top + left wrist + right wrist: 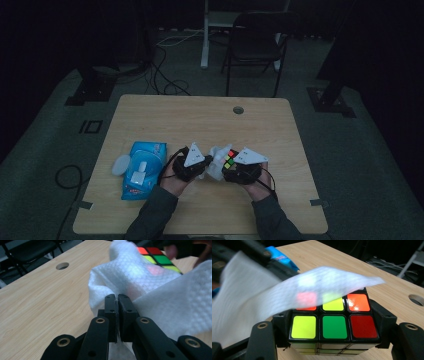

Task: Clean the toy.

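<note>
- A blue wipes pack [140,169] is lying at the left of the table [200,120], untouched.
- The left gripper [117,298] is pinching a white wipe [172,307], its jaws closed together on the sheet.
- The wipe is draping over the top face of the puzzle cube [334,325], near the table's middle front.
- The right gripper [332,340] is clamping the cube between its jaws, just above the table.
- Judged step: wiping the cube's top face. The next move is calling for steady strokes while the cube is held firm.

A blue wipes packet [141,170] lies on the wooden table [200,120]; beyond, dimly, stands what looks like a folding chair [255,42].
</note>
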Motion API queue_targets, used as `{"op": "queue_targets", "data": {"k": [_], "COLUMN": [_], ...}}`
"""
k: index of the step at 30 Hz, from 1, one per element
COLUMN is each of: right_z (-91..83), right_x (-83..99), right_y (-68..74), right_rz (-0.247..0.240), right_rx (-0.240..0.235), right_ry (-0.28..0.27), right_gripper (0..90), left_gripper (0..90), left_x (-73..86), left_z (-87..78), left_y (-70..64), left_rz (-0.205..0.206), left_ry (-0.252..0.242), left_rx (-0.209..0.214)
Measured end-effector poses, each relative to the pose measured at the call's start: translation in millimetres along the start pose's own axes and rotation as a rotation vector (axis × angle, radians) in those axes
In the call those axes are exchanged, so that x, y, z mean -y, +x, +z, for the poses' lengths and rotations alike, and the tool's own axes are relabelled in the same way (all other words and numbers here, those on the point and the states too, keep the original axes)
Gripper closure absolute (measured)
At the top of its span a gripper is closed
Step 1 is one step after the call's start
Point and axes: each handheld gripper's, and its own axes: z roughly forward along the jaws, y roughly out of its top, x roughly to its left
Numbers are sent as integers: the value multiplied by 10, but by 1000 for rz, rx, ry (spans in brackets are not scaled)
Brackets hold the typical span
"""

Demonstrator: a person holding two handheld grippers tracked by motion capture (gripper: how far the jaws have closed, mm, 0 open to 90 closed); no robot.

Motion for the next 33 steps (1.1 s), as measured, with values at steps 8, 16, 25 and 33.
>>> {"op": "queue_targets", "data": {"k": [8, 16, 25, 33], "right_z": [28, 69, 98, 87], "right_x": [-53, -36, -33, -26], "right_y": [-67, -145, -164, -156], "right_rz": [104, 194, 239, 244], "right_rx": [2, 14, 34, 29], "right_ry": [12, 23, 37, 38], "right_gripper": [338, 339, 338, 338], "left_gripper": [870, 869, 868, 866], "left_x": [51, 39, 35, 53], "left_z": [148, 225, 268, 254], "left_y": [-129, -217, -274, -133], "left_rz": [20, 22, 31, -8], "left_ry": [18, 9, 10, 11], "left_rx": [1, 27, 45, -5]}}
